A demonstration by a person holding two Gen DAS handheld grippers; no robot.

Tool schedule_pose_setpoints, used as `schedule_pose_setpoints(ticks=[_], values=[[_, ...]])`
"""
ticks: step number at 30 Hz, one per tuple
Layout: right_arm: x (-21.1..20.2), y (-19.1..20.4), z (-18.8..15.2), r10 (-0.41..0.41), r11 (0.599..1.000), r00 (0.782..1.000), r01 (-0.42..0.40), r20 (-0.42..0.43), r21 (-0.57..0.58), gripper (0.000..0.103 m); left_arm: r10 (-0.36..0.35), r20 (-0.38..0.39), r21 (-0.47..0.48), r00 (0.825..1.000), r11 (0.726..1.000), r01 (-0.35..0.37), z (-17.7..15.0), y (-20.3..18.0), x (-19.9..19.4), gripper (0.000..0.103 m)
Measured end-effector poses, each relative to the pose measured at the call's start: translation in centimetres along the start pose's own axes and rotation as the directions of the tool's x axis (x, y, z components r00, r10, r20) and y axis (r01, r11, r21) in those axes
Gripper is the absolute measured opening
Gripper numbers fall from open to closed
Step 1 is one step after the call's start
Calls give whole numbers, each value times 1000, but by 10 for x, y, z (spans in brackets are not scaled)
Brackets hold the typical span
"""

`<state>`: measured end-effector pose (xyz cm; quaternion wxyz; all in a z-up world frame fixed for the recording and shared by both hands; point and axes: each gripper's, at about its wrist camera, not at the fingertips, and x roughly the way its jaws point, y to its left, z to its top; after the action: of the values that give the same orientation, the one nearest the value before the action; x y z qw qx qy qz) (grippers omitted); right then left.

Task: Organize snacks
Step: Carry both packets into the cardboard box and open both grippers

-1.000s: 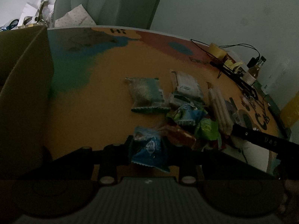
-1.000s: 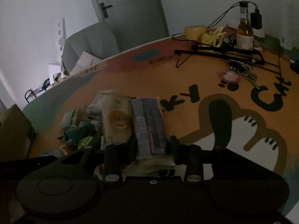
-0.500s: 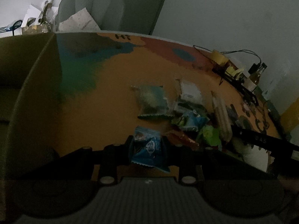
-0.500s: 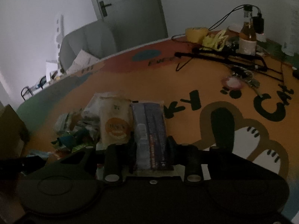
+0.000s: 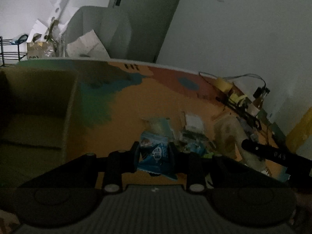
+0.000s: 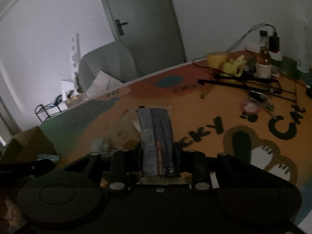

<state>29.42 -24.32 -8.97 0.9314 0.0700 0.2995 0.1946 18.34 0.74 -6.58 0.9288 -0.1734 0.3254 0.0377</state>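
Observation:
My left gripper (image 5: 154, 150) is shut on a blue snack packet (image 5: 156, 156) and holds it above the orange table mat (image 5: 136, 101). An open cardboard box (image 5: 35, 107) stands to its left. A pile of snack packets (image 5: 191, 136) lies on the mat ahead and to the right. My right gripper (image 6: 158, 150) is shut on a long dark purple snack pack (image 6: 156, 136), lifted and tilted up off the mat. A pale packet (image 6: 124, 128) lies behind it. The box corner (image 6: 29, 144) shows at the left.
Cables, a black metal rack (image 6: 243, 81), a bottle (image 6: 263, 62), a yellow tape roll (image 6: 214, 58) and keys crowd the far right of the table. A grey chair (image 5: 97, 35) stands beyond the table's far edge. The right gripper's body (image 5: 273, 154) reaches in at the right.
Both grippers have risen with their packets. The left one has swung toward the cardboard box. The right one has lifted the purple pack clear of the pile.

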Motion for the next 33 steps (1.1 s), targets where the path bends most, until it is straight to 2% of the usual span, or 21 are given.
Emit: schedule_pose_setpoints(ticks=[9, 16, 25, 31, 33], values=[[-1, 41, 10, 102, 994, 995, -101, 21, -37, 28, 43, 84, -39, 996, 998, -39, 11, 26, -38, 29], [0, 83, 12, 193, 978, 981, -192, 5, -77, 28, 95, 148, -74, 984, 994, -85, 22, 52, -65, 29], [7, 138, 14, 271, 952, 962, -272, -27, -142, 28, 165, 170, -153, 972, 978, -139, 22, 99, -85, 29], [10, 178, 12, 303, 934, 952, -306, -44, -183, 28, 180, 150, -181, 972, 972, -152, 19, 126, -88, 29], [11, 192, 9, 311, 929, 949, -315, -51, -195, 28, 204, 157, -174, 966, 969, -176, 18, 131, -91, 33]])
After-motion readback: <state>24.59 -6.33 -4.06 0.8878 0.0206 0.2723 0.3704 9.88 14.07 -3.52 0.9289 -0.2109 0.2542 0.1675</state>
